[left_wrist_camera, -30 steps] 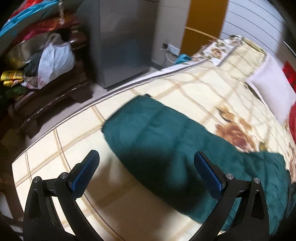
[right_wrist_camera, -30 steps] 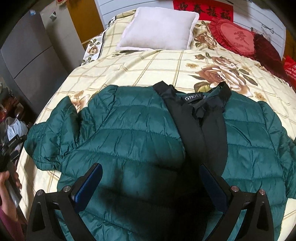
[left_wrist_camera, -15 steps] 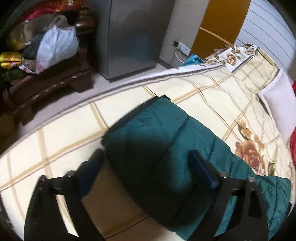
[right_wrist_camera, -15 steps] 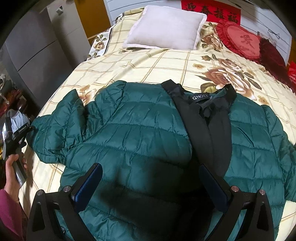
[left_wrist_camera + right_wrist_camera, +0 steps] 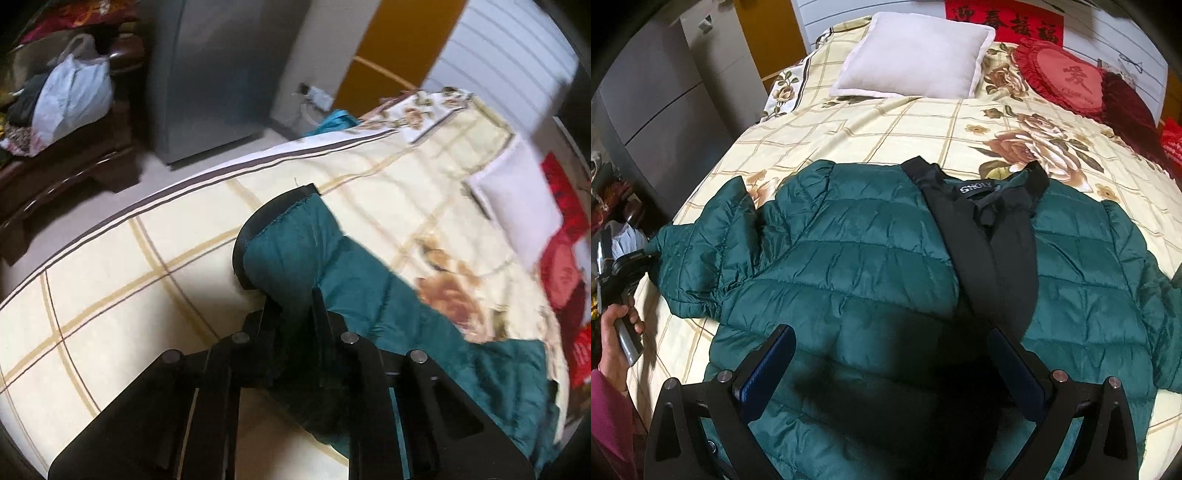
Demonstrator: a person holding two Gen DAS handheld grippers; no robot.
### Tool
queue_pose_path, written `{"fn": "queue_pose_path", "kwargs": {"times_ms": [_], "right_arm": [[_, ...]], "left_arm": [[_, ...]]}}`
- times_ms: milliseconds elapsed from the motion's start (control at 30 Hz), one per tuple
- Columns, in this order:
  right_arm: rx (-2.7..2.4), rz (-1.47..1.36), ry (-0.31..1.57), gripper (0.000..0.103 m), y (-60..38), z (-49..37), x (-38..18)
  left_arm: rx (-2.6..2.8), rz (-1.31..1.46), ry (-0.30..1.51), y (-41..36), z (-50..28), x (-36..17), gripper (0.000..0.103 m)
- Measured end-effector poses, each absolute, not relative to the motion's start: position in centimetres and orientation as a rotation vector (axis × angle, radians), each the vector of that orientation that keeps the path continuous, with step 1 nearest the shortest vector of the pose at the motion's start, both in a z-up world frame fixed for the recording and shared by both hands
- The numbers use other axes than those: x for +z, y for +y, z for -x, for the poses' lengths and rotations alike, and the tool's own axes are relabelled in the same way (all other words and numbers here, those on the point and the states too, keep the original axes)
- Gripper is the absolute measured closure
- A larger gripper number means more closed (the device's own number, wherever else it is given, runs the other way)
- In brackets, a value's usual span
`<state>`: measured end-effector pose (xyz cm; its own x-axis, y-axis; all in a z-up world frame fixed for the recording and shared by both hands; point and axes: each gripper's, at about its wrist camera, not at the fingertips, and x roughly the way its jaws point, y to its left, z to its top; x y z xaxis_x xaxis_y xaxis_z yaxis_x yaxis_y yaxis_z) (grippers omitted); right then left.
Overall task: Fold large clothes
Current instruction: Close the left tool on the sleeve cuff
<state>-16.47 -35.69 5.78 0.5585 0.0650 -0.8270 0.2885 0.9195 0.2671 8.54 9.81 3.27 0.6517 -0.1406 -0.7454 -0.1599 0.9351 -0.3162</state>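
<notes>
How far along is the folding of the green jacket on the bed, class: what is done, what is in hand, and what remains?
Done: the green jacket lies spread face up on the bed. In hand: the left gripper is shut on the sleeve near its cuff. The right gripper hangs open above the jacket's front, holding nothing. Left: no fold shows yet, so both sleeves and the body remain to be folded.

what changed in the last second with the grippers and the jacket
The left gripper moved in over the jacket's sleeve and shut on it near the cuff. The right gripper stayed open above the jacket, which lay spread on the bed as before.
</notes>
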Motion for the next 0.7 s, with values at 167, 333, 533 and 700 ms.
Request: {"fn": "queue_pose_path", "kwargs": {"times_ms": [167,333,533,700], "right_arm": [[-0.150,-0.401,0.958,0.000,-36.3,17.4,6.6],[-0.167,-0.409,0.938,0.000,-37.0,18.4,7.5],[-0.202,-0.380,0.923,0.000,-37.9,19.9,8.5],[-0.231,-0.398,0.921,0.000,-39.5,21.4,8.7]], "left_arm": [[-0.105,0.342,0.804,7.5,-5.8,7.2,0.090],[-0.184,0.337,0.785,4.7,-3.2,10.1,0.090],[-0.249,0.278,0.773,0.1,-0.1,12.3,0.090],[-0.284,0.220,0.753,-3.1,2.3,13.8,0.090]]}}
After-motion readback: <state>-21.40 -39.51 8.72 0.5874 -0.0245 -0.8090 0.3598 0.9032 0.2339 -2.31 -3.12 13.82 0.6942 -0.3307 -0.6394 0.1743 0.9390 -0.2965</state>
